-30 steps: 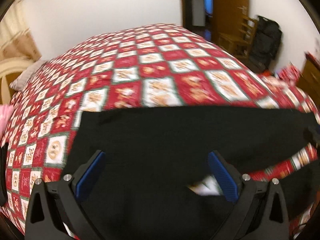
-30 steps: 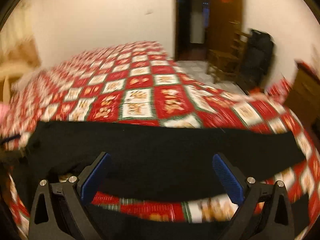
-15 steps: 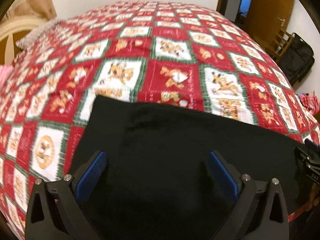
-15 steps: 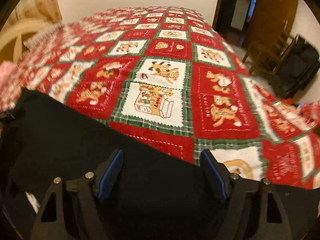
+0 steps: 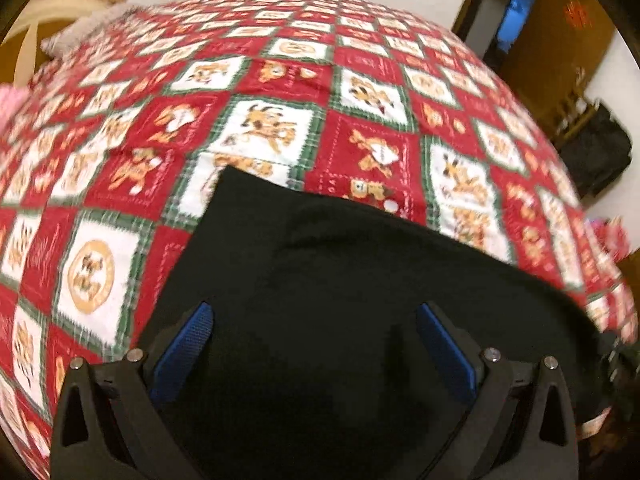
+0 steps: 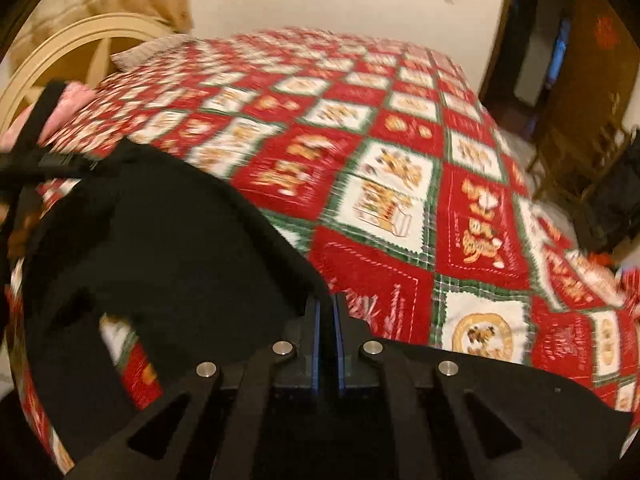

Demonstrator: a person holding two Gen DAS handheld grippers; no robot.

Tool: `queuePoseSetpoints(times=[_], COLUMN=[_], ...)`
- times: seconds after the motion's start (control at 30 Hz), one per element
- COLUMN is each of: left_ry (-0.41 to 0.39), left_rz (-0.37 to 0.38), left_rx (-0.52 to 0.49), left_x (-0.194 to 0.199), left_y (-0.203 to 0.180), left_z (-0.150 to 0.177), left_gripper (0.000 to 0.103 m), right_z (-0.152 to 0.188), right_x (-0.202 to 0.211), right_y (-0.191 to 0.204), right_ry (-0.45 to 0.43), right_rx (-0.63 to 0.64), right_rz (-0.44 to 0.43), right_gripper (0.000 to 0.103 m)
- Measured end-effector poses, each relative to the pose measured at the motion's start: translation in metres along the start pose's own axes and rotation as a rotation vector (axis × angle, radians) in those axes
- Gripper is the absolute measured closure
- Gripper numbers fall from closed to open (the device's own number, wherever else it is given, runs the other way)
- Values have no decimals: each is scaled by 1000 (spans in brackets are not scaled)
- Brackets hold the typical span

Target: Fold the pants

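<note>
Black pants (image 5: 340,280) lie on a bed with a red, white and green patterned quilt (image 5: 280,112). In the left wrist view my left gripper (image 5: 312,344) is open, its blue pads (image 5: 184,344) spread wide just above the black cloth near its left end. In the right wrist view my right gripper (image 6: 328,320) is shut on the far edge of the pants (image 6: 180,248), with the cloth pinched between its blue pads. The cloth rises toward the pinch. The left gripper's black body (image 6: 44,160) shows at the far left of that view.
A cream headboard (image 6: 60,52) and a pillow (image 6: 148,52) stand at the bed's left end. A pink item (image 6: 72,100) lies near it. A dark doorway (image 5: 516,12), a wooden chair (image 6: 588,152) and a black bag (image 5: 600,156) are at the right, past the bed's edge.
My right gripper has gone from wide open to shut on the pants' edge. My left gripper stays open and has dropped closer over the cloth. Both views have tilted downward.
</note>
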State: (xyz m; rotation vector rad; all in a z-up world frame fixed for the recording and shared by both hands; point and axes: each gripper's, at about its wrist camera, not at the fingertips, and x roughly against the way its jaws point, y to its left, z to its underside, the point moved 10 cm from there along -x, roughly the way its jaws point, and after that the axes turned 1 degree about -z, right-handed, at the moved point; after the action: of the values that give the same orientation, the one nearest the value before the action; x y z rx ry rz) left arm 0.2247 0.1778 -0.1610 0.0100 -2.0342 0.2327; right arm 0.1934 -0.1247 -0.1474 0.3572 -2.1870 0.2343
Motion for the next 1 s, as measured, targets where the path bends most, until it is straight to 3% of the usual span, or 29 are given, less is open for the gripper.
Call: queuePoseSetpoints(times=[0.2, 0.4, 0.63, 0.73, 0.8, 0.83, 0.87, 1.0], left_ry=[-5, 89, 117, 144, 101, 87, 84, 19], left_rz=[60, 70, -13, 3, 19, 63, 115, 235], left_rx=[32, 79, 62, 77, 85, 94, 109, 141], left_x=[12, -12, -28, -36, -29, -25, -22, 8], left_y=[-14, -32, -37, -33, -29, -30, -31, -26], left_z=[-12, -19, -22, -14, -15, -17, -17, -24], left_gripper=[0, 0, 3, 31, 46, 69, 80, 87], right_z=[33, 58, 60, 55, 49, 46, 42, 28], right_x=[32, 32, 37, 44, 51, 56, 62, 94], right_y=[39, 65, 60, 58, 56, 55, 54, 56], right_ry=[-48, -66, -95, -112, -134, -146, -159, -219], right_rx=[119, 257, 214, 174, 151, 137, 121, 92], right_rz=[-19, 60, 48, 34, 26, 22, 18, 0], right_gripper=[98, 98, 98, 98, 98, 98, 98, 98])
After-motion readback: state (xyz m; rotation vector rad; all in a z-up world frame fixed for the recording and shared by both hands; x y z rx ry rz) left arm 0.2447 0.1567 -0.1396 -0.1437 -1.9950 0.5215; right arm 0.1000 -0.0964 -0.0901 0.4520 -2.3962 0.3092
